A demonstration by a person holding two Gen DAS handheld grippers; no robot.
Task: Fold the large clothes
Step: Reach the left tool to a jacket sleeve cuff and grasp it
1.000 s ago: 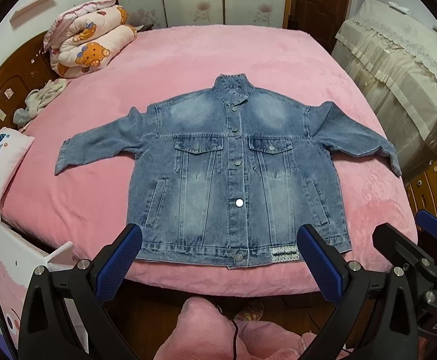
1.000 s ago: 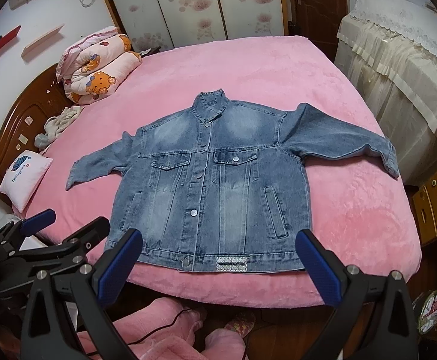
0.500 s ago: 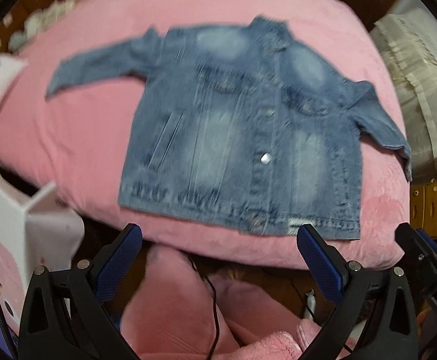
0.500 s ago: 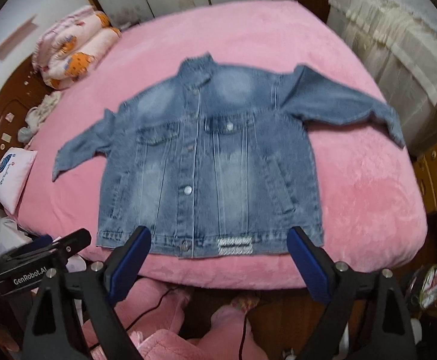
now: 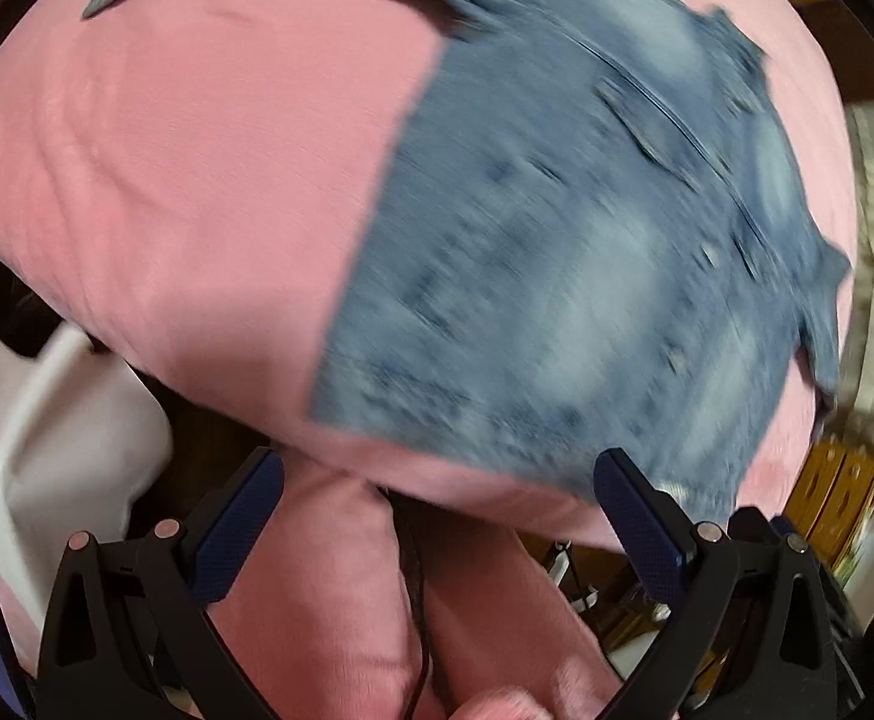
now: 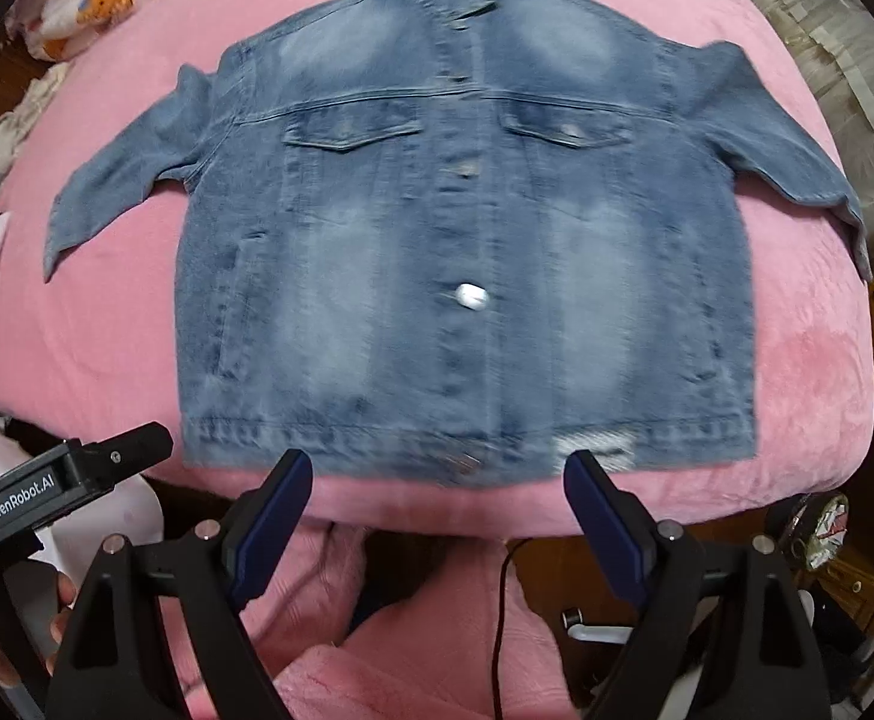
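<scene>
Both grippers have dropped toward the near edge of the bed, so the jacket fills far more of each view than a second ago. The right gripper (image 6: 437, 516), black with blue pads, has just been narrowing its jaws slightly, yet they stand spread with nothing between them, just short of the hem. The left gripper (image 5: 437, 516) hangs spread and empty near the hem's left corner. The faded blue denim jacket (image 6: 466, 228) lies flat, buttoned, front up, sleeves out, on the pink plush bedcover (image 6: 808, 372). Denim is probably heavy and stiff, unlikely to slip; hem corners or cuffs look like the best holds.
</scene>
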